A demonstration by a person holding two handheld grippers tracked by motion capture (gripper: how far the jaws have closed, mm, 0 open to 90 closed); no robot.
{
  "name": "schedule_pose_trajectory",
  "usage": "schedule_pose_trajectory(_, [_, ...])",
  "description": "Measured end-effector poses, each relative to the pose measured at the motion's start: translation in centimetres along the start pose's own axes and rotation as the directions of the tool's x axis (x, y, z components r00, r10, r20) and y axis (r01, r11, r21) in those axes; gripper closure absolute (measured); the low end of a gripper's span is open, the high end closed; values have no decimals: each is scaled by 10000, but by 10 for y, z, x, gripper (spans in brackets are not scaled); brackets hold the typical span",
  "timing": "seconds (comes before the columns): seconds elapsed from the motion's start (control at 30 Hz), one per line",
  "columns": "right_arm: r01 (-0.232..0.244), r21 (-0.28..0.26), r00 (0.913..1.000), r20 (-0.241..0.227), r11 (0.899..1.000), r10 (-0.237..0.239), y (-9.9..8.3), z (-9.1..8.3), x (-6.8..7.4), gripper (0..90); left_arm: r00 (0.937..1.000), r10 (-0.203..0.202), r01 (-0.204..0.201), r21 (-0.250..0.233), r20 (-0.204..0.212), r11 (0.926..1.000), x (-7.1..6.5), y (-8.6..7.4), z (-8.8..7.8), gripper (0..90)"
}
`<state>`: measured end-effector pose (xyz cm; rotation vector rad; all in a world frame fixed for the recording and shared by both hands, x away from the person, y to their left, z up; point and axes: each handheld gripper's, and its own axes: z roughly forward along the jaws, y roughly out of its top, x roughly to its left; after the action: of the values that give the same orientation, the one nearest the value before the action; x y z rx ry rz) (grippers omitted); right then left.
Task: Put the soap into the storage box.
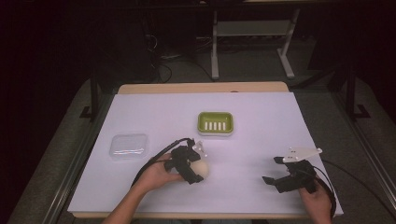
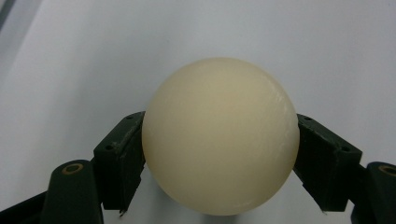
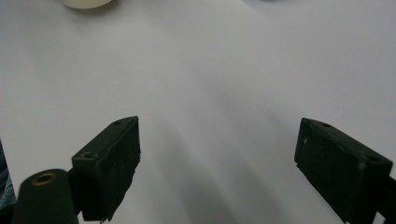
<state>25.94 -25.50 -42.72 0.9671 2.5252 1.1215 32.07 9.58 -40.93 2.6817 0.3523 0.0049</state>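
Observation:
A cream-coloured ball (image 1: 201,169) rests low on the white table sheet (image 1: 261,126), just left of centre near the front. My left gripper (image 1: 196,171) is shut on it, and the left gripper view has the ball (image 2: 220,135) pressed between both black pads (image 2: 122,158). Up the table stands a green soap dish (image 1: 215,123) with white slots. At the front right my right gripper (image 1: 273,170) stands open with nothing between its pads (image 3: 109,163). The ball's edge (image 3: 87,3) peeks in at the top of the right gripper view.
A clear plastic lid (image 1: 129,146) lies at the left of the sheet. The wooden table edge (image 1: 201,87) runs along the back, with dark floor and metal legs beyond. Cables trail from both grippers toward the front.

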Motion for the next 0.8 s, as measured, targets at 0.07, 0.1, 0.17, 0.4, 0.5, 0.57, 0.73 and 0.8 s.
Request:
schedule_pose_trajectory(0.07, [-24, -16, 10000, -2, 10000, 24, 0, 0, -1, 136, 10000, -62, 62, -23, 62, 10000, 5, 3, -1, 245])
schedule_pose_trajectory(0.1, [9, -61, 10000, -2, 10000, -9, -1, -1, -2, 136, 9999, -105, 105, -14, 92, 9999, 7, 4, -1, 245])
schedule_pose_trajectory(0.17, [-36, -73, 10000, -7, 10000, 36, -1, -1, -2, 136, 9998, -140, 141, -27, 134, 9999, 12, 7, -2, 245])
schedule_pose_trajectory(0.4, [-213, -102, 9998, 18, 9997, 214, -4, -2, -6, 136, 9994, -235, 237, -96, 253, 9997, 29, 19, -8, 245])
schedule_pose_trajectory(0.5, [-225, -148, 9997, -17, 9996, 225, -4, -3, -7, 136, 9994, -222, 224, -98, 249, 9997, 35, 24, -9, 245])
schedule_pose_trajectory(0.57, [-218, -134, 9998, -39, 9997, 217, -4, -2, -7, 136, 9992, -245, 251, -176, 324, 9995, 39, 27, -9, 245])
schedule_pose_trajectory(0.73, [-144, -156, 9999, -67, 9998, 143, -3, -2, -8, 136, 9992, -280, 285, -150, 295, 9995, 47, 32, -9, 245])
schedule_pose_trajectory(0.8, [-169, -140, 9998, -82, 9998, 168, -3, -2, -8, 136, 9990, -334, 339, -171, 290, 9993, 49, 34, -9, 245])
